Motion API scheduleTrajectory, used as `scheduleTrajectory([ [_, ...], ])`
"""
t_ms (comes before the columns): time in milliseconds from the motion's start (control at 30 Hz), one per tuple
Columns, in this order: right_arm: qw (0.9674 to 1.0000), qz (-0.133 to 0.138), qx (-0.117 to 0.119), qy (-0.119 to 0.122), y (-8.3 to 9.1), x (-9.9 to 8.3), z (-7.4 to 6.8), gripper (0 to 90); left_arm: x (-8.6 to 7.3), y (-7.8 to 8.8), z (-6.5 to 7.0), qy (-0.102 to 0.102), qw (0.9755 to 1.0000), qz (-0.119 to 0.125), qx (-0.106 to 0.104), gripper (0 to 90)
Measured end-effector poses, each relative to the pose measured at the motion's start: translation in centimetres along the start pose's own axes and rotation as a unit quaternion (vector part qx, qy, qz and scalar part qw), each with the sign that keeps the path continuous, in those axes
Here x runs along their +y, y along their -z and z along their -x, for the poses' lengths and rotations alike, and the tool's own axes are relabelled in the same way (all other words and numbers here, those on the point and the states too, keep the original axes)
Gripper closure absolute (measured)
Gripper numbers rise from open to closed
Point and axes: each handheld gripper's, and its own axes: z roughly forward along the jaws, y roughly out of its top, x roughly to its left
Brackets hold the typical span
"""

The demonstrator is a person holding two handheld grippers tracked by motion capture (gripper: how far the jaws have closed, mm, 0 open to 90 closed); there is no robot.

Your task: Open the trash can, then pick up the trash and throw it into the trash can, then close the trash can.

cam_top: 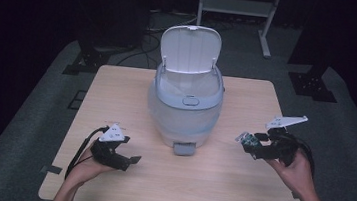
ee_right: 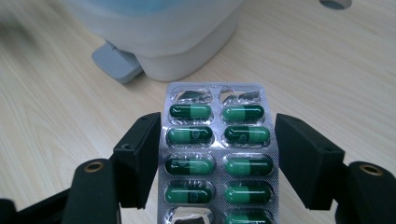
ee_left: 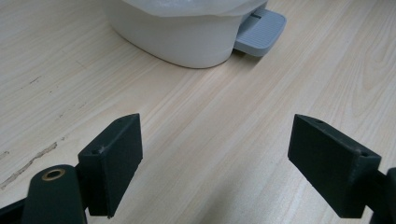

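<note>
From the high view, the pedal bin stands mid-table with its lid swung up and back — mouth wide open, presumably so something can drop straight in. The right gripper is off to the bin's right, raised above the table, carrying a blister pack at its tip and pointing it toward the bin. The left gripper sits low near the front left, nothing in it, seemingly parked out of the way. Over to the left gripper view: jaws spread wide, bare wood between them, the bin's white base and grey foot pedal ahead — idle and released. Now the right gripper view: the blister pack of green capsules stands clamped edgewise between the two black jaws, held by its long sides so the flat foil sheet stays stiff and doesn't flop. Two top pockets are torn open and empty. The bin's pedal lies beyond and below — my read is the pack is headed for the open bin.
</note>
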Motion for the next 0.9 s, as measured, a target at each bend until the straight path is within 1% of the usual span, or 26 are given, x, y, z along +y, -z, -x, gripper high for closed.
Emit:
scheduleTrajectory([
  [233,0.9999,-0.003,0.007,0.011,1.1,2.3,-0.4,32.4,0.0,0.0,0.0,0.001,1.0000,0.006,-0.002,17.0],
  [300,0.9998,0.001,0.010,0.017,1.5,3.0,-0.5,32.5,0.0,0.0,0.0,0.000,1.0000,0.006,-0.002,16.9],
  [333,0.9997,0.002,0.015,0.016,1.9,3.8,-0.7,32.5,0.1,0.0,0.0,0.002,1.0000,0.008,-0.002,17.0],
  [367,0.9997,0.002,0.015,0.016,1.9,3.8,-0.7,32.5,0.1,0.0,0.0,0.002,1.0000,0.008,-0.002,17.0],
  [433,0.9996,0.006,0.021,0.020,2.3,4.6,-0.8,32.5,0.1,0.0,0.0,0.001,1.0000,0.008,-0.003,17.0],
  [633,0.9993,0.001,0.018,0.034,3.4,7.0,-1.3,32.4,0.1,-0.1,-0.1,-0.003,1.0000,0.004,-0.004,17.0],
  [800,0.9991,0.003,0.023,0.034,4.3,8.4,-1.4,32.5,0.2,-0.2,0.0,-0.004,1.0000,0.003,-0.006,17.0],
  [833,0.9990,0.001,0.023,0.037,4.5,8.6,-1.5,32.5,0.2,-0.3,0.1,-0.002,1.0000,0.003,-0.007,17.0],
  [867,0.9988,0.002,0.020,0.044,5.0,9.3,-1.7,32.4,0.2,-0.3,0.2,-0.006,0.9999,0.003,-0.007,16.9],
  [900,0.9988,0.002,0.020,0.044,5.0,9.3,-1.7,32.4,0.2,-0.3,0.2,-0.006,0.9999,0.003,-0.007,16.9],
])
